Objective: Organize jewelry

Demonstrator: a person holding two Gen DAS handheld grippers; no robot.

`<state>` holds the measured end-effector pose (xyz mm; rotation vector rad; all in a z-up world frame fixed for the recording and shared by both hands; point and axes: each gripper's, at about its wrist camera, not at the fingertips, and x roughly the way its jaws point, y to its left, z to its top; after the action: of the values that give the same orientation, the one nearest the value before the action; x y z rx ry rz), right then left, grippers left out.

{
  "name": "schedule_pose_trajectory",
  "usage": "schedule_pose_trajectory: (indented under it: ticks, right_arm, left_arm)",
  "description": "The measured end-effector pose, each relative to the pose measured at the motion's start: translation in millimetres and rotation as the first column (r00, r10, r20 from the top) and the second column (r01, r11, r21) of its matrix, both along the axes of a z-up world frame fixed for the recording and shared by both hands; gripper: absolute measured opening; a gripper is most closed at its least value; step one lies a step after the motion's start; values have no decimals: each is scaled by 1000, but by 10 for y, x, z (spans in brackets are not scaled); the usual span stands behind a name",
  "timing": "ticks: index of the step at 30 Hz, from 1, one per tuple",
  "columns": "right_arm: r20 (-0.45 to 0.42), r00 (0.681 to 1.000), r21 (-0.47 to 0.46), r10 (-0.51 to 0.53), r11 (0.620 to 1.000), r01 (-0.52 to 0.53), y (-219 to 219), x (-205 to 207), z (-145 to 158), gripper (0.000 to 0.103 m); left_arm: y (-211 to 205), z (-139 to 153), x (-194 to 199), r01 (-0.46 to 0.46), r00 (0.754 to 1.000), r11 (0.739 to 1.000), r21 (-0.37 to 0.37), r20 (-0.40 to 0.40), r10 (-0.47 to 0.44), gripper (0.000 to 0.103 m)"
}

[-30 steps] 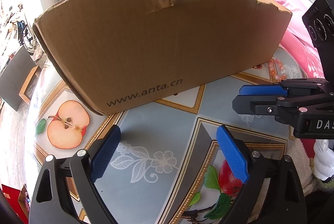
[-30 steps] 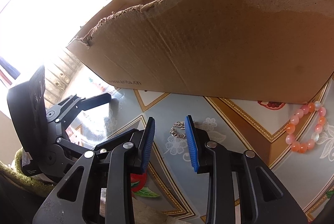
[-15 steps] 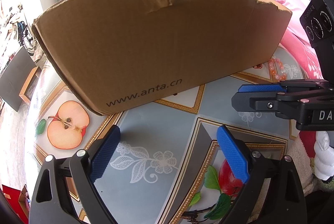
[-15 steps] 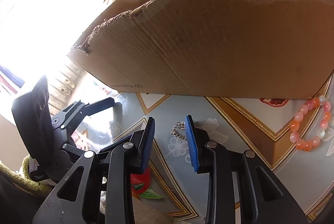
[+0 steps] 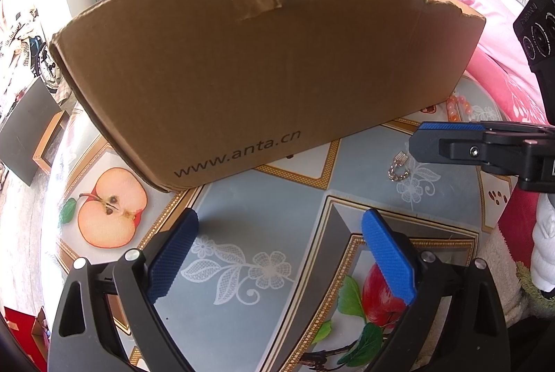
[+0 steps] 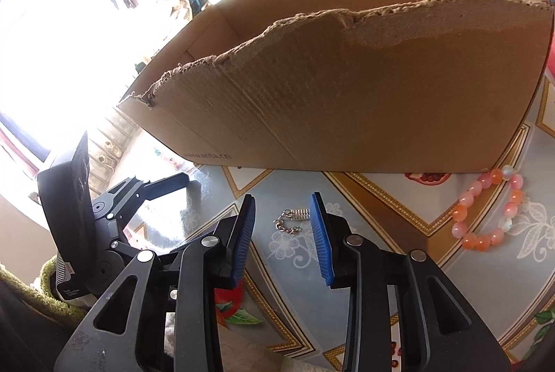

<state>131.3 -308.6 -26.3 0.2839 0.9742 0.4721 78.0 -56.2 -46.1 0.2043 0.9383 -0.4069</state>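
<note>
A short silver chain (image 6: 291,221) (image 5: 399,165) lies on the patterned tabletop just in front of the cardboard box (image 6: 347,94) (image 5: 260,77). My right gripper (image 6: 282,233) (image 5: 416,143) hovers over it, open by a narrow gap. The chain shows through that gap and the pads do not touch it. A pink and orange bead bracelet (image 6: 489,209) (image 5: 458,105) rests on the table to the right, near the box's corner. My left gripper (image 5: 281,257) (image 6: 173,179) stands wide open and holds nothing, low over the table on the left.
The open box has a torn front rim, and its inside is hidden in both views. The tabletop (image 5: 263,209) carries fruit and lace prints. Pink bedding (image 5: 492,25) lies behind the box at right, and a fuzzy cloth (image 5: 503,254) is at the table's right edge.
The right gripper has pulled back and risen a little, so the silver chain now shows in the left wrist view. The left gripper has not moved.
</note>
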Motion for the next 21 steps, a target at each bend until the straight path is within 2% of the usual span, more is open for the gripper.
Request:
schedule_pose_trajectory:
  ticks: [21]
  right_arm:
    - [-38,998,-17,-51,999,51,-198,-61,-30,34]
  left_arm:
    - [-5,-10,-2,3,1000,1000,-1,2,-3,94]
